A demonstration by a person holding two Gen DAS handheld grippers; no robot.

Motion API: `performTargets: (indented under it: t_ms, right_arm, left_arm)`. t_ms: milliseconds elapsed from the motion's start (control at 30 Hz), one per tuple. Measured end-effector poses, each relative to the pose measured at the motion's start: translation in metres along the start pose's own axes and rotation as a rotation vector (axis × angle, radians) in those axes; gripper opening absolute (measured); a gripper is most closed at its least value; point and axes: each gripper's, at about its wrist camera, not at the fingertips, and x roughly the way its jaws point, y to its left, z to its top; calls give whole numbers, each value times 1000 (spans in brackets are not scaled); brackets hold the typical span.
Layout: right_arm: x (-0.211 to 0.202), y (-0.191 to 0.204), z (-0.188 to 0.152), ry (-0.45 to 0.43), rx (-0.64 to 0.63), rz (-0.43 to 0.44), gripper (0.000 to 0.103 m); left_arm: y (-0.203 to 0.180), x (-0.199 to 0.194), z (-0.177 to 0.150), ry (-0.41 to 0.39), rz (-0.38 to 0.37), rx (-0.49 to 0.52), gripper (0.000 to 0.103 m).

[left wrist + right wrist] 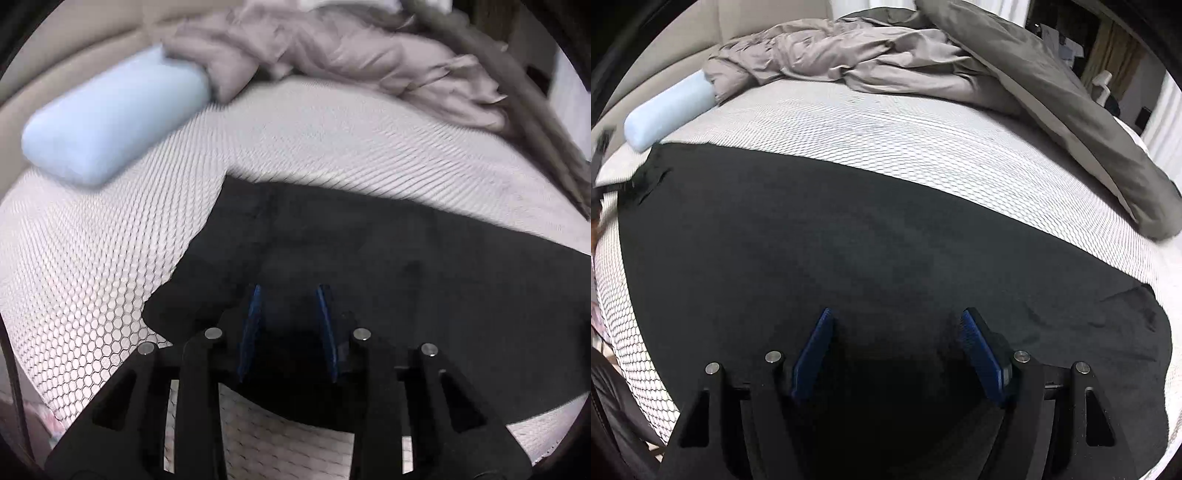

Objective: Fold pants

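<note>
Black pants (pixel 369 258) lie spread across a white honeycomb-patterned mattress (pixel 332 140). My left gripper (pixel 288 295) is at the pants' left end, its blue pads (pixel 255 306) close together with a bunch of black cloth pinched between them. That edge of the cloth hangs raised, with mattress showing beneath it. In the right wrist view the pants (pixel 849 240) fill the middle. My right gripper (pixel 897 325) stands open just over the cloth, its blue pads (pixel 816 339) wide apart and gripping nothing.
A pale blue bolster pillow (pixel 110 118) (pixel 668 107) lies at the far left. A crumpled grey duvet (pixel 332 48) (pixel 849 55) is heaped along the back. A darker grey blanket (pixel 1071 110) runs down the right side. Bare mattress (pixel 886 129) lies between the pants and the bedding.
</note>
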Motion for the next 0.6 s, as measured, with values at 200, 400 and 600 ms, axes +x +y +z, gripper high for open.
performTargets:
  t_ms: [200,400,600]
  right_arm:
    - [2,41,6,-15,-60,114,73]
    - [1,49,-19,18,-153,110,73]
    - [-31,-41,-83,39,-58,-69,83]
  left_arm:
    - [-127,-27,-39,19,-305,165,53]
    - [-225,-30,-97,103,-358,394,62]
    - [-213,-20,-98,82,-285,384,90]
